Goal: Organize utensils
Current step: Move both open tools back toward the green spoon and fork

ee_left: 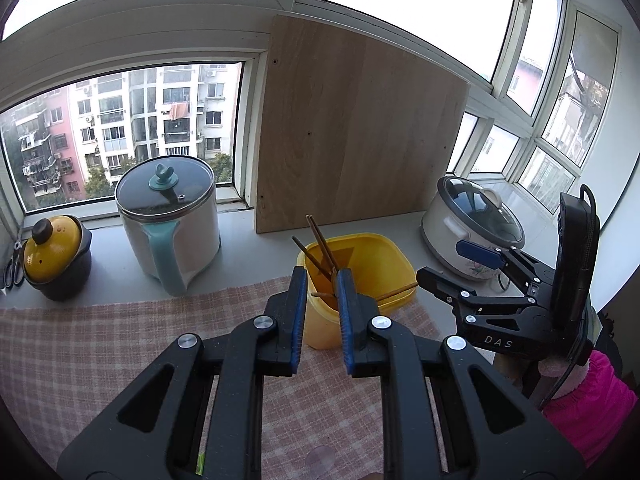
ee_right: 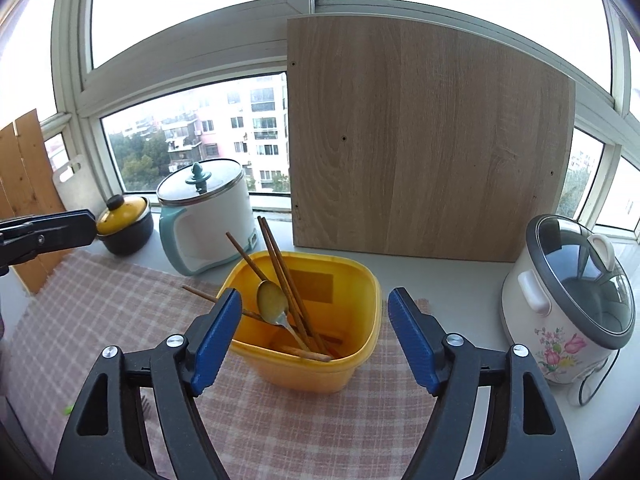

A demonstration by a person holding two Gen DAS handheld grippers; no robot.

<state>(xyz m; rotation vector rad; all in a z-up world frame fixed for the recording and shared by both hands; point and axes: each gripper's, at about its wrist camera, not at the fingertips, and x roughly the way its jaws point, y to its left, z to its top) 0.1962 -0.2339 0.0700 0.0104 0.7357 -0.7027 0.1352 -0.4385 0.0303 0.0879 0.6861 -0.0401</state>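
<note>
A yellow plastic tub (ee_right: 320,364) stands on the checked cloth and holds several brown wooden chopsticks (ee_right: 280,272) and a metal spoon (ee_right: 272,300). The tub also shows in the left wrist view (ee_left: 372,264) with chopsticks (ee_left: 320,244) sticking up out of it. My left gripper (ee_left: 321,280) is open by a narrow gap, empty, just in front of the tub. My right gripper (ee_right: 314,300) is wide open and empty, its fingers on either side of the tub's near rim. It shows from the side in the left wrist view (ee_left: 448,264).
A white and teal electric pot (ee_right: 208,220), a yellow-lidded black pot (ee_right: 124,224) and a flowered rice cooker (ee_right: 568,304) stand along the window sill. A wooden board (ee_right: 424,140) leans against the window behind the tub. A checked cloth (ee_right: 280,420) covers the counter.
</note>
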